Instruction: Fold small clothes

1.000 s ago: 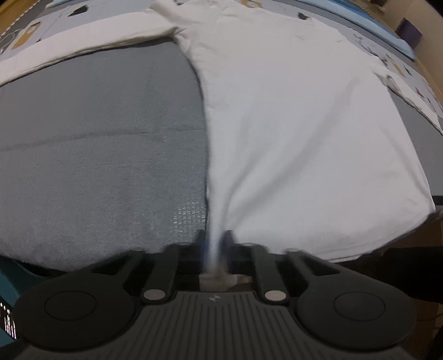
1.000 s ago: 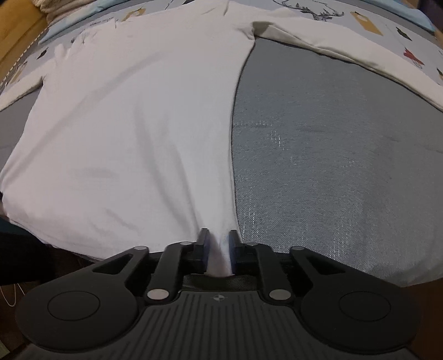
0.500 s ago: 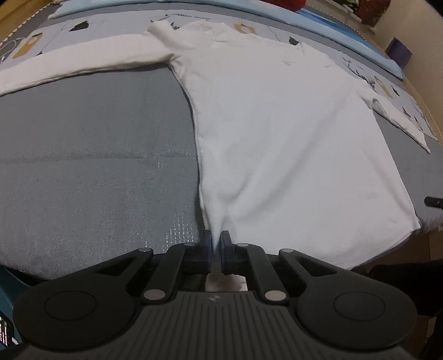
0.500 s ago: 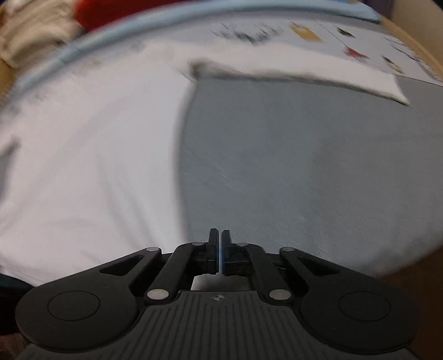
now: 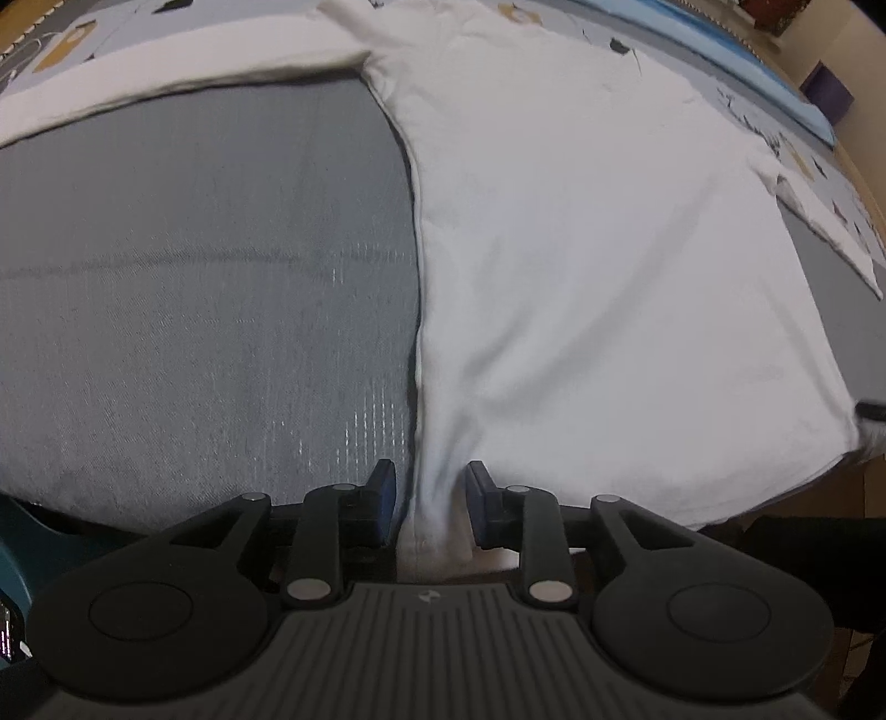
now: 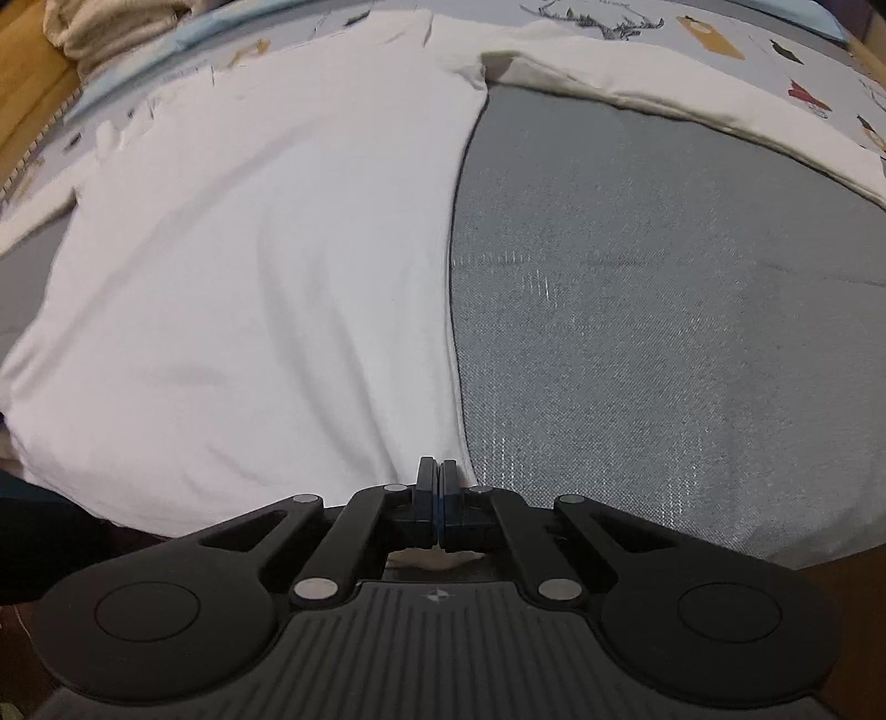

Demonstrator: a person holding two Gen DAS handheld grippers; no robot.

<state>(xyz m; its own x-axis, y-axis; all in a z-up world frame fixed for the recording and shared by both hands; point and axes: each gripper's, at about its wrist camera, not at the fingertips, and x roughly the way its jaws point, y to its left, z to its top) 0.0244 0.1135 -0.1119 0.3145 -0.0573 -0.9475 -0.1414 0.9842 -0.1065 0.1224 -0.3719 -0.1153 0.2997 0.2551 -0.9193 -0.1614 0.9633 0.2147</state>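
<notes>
A white long-sleeved shirt (image 5: 581,277) (image 6: 249,277) lies spread flat on a grey cover, sleeves stretched out sideways at the far end. My left gripper (image 5: 431,482) is at the shirt's near left hem corner. Its jaws are opening: a bunched strip of hem stands between the pads, with a gap on the left side. My right gripper (image 6: 437,471) sits at the near right hem corner, jaws shut pad to pad. Creases in the cloth run toward them and a bit of hem shows behind the pads.
The grey cover (image 5: 194,304) (image 6: 664,332) stretches bare beside the shirt on both sides, and its near edge drops away just under the grippers. A patterned pale sheet (image 6: 720,33) lies beyond the sleeves. A beige bundle of cloth (image 6: 111,27) sits at the far left corner.
The left jaws, shut on the hem corner before, have parted and the cloth now stands loose between them. The right view swung off over the grey cover and came back, its jaws closed tighter.
</notes>
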